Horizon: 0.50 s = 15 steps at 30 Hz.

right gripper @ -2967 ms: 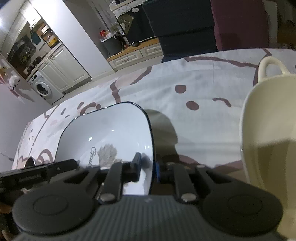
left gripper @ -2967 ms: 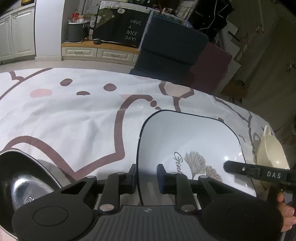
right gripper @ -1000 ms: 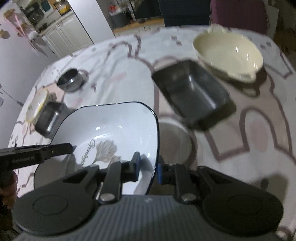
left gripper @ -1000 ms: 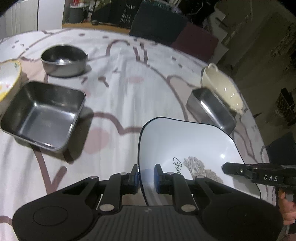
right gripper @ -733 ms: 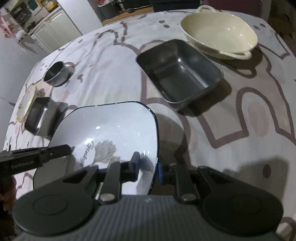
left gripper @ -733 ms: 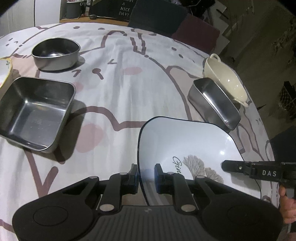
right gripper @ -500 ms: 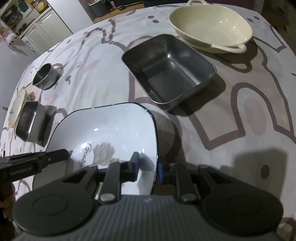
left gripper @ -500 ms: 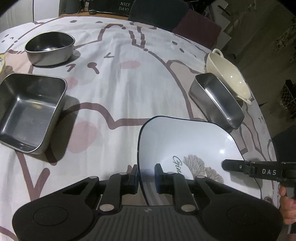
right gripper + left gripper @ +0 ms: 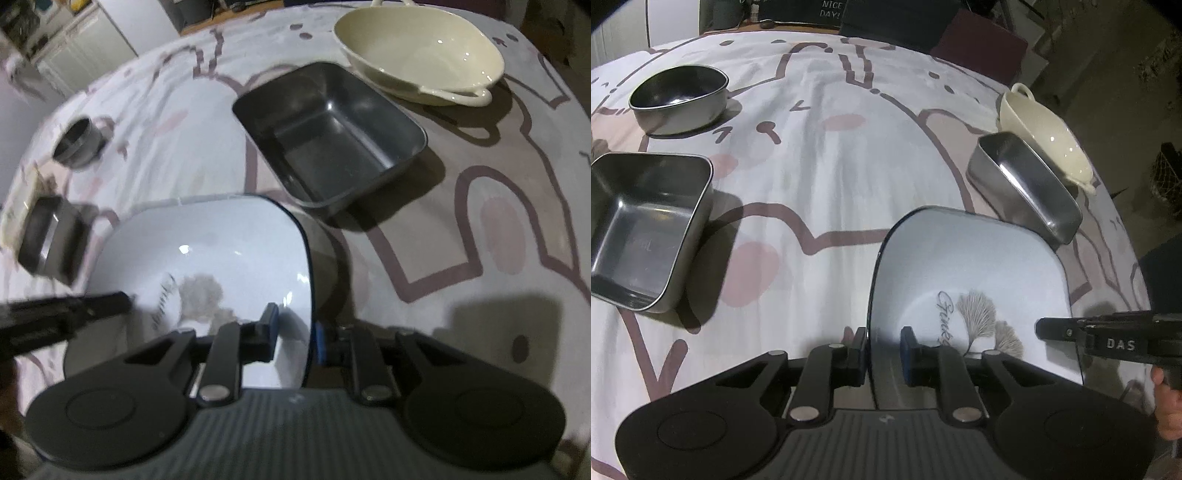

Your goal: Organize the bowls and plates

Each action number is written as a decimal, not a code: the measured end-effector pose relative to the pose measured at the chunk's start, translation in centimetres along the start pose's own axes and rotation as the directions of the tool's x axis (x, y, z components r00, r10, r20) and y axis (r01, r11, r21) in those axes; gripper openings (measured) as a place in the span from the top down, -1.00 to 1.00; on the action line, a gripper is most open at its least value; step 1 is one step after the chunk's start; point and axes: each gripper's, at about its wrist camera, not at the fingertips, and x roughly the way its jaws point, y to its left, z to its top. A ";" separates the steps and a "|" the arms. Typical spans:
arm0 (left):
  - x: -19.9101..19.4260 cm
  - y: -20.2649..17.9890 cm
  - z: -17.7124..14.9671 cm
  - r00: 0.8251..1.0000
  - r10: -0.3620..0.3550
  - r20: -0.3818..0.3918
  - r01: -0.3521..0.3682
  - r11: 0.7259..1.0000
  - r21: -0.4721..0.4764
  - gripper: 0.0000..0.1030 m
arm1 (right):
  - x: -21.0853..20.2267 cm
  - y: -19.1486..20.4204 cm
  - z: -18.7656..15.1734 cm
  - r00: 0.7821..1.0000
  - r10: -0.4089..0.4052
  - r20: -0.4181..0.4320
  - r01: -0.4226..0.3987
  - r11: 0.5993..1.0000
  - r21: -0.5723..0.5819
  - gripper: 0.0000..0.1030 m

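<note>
White plate, each hand-held gripper (left, right) clamping opposite rims

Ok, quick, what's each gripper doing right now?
Left gripper: shut on the white plate's left rim.
Right gripper: shut on its right rim.

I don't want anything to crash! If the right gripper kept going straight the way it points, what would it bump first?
Probably the patterned tablecloth, then the rectangular metal pan farther ahead. The right gripper already grips the white plate. Depth is unclear.
</note>
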 end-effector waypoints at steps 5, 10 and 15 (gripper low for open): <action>0.0 0.2 -0.2 1.000 -0.006 -0.007 0.006 1.000 -0.005 0.61 | 0.2 0.4 -0.6 1.000 -0.021 0.000 0.021 0.999 -0.031 0.59; 0.0 0.3 -0.2 1.000 -0.007 -0.014 0.007 1.000 -0.007 0.61 | 0.2 0.4 -0.7 1.000 -0.021 -0.001 0.021 0.999 -0.034 0.59; 0.0 0.2 -0.2 1.000 -0.004 -0.018 0.004 1.000 -0.004 0.60 | 0.2 0.7 -0.6 1.000 -0.025 -0.001 0.025 0.999 -0.040 0.59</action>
